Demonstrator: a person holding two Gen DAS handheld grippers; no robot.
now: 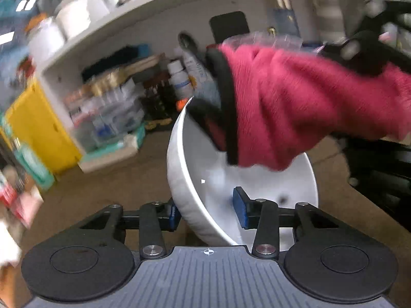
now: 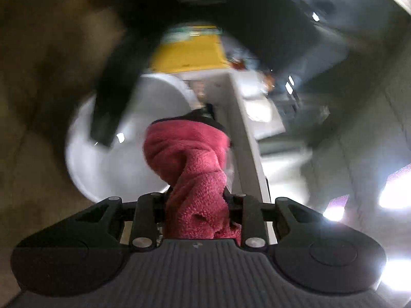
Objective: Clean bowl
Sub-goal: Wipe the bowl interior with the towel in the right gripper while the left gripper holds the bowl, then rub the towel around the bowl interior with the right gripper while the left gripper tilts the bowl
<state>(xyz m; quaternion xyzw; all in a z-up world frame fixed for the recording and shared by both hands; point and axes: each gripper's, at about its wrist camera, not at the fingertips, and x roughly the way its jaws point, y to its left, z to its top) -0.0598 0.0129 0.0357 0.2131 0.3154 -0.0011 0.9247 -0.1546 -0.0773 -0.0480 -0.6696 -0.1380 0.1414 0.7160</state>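
Your left gripper point(image 1: 208, 214) straddles the near rim of the white bowl point(image 1: 195, 179), one blue pad inside the wall and one outside. The outer pad sits right at the wall, but the inner pad stands off it, so the jaws are not pinching the rim. The bowl itself is tipped up on edge above the brown desk point(image 1: 108, 184), its mouth turned toward the cloth.

Your right gripper point(image 2: 196, 202) is closed on a bunched red cloth point(image 2: 190, 159), and the free end of that cloth, with its black edging, reaches into the upper part of the bowl.

Before you scrub, close the left jaws firmly on the rim; a loose bowl will likely swing or slip once the cloth pushes on it. Then press the cloth flat against the inner wall and sweep round in circles, working down to the dark speck point(image 1: 283, 199) near the bottom. Keep the bowl tilted toward the cloth so you reach the base. Both views are blurred, so slow your strokes.
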